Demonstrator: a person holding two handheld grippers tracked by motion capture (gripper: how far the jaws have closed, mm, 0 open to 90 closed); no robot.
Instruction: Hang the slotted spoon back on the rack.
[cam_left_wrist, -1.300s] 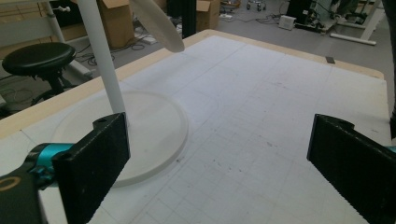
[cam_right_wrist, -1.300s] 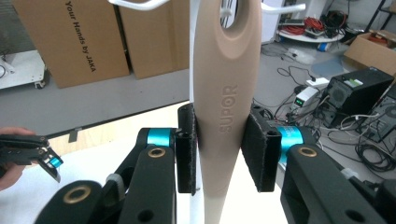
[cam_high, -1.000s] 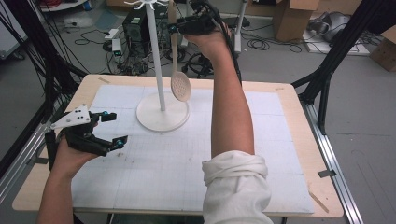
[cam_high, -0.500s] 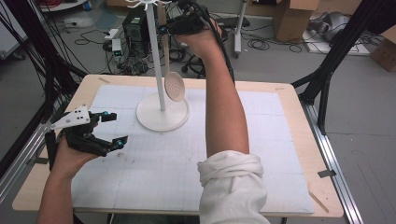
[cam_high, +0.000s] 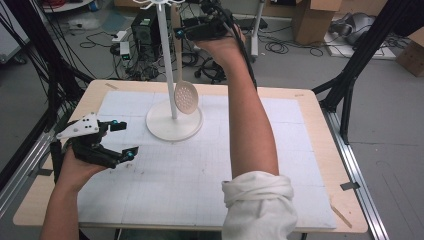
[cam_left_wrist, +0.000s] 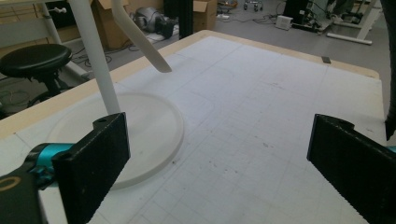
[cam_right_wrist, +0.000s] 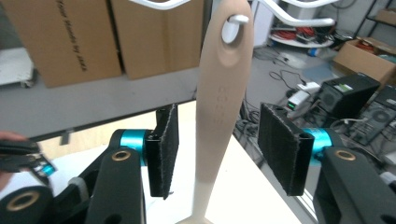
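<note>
Since the earlier frame the slotted spoon (cam_high: 186, 96) has swung left, closer to the pole, and its handle hole now sits over a hook of the white rack (cam_high: 172, 107), with the right gripper's (cam_high: 187, 33) jaws parted on either side of the handle rather than clamped on it.

Largest is the desk (cam_high: 310, 125), covered by a gridded white mat (cam_high: 190, 175). The rack stands at the far left-centre of the mat on a round base, its pole rising to hooked arms at the top. The right forearm, sleeve rolled at the elbow, reaches up and far to the hooks.

The left gripper (cam_high: 121, 137) hovers low over the near left of the mat, jaws wide apart and empty, well apart from the rack base.

The spoon hangs upright from the hook, its perforated bowl just beside the pole above the base.
</note>
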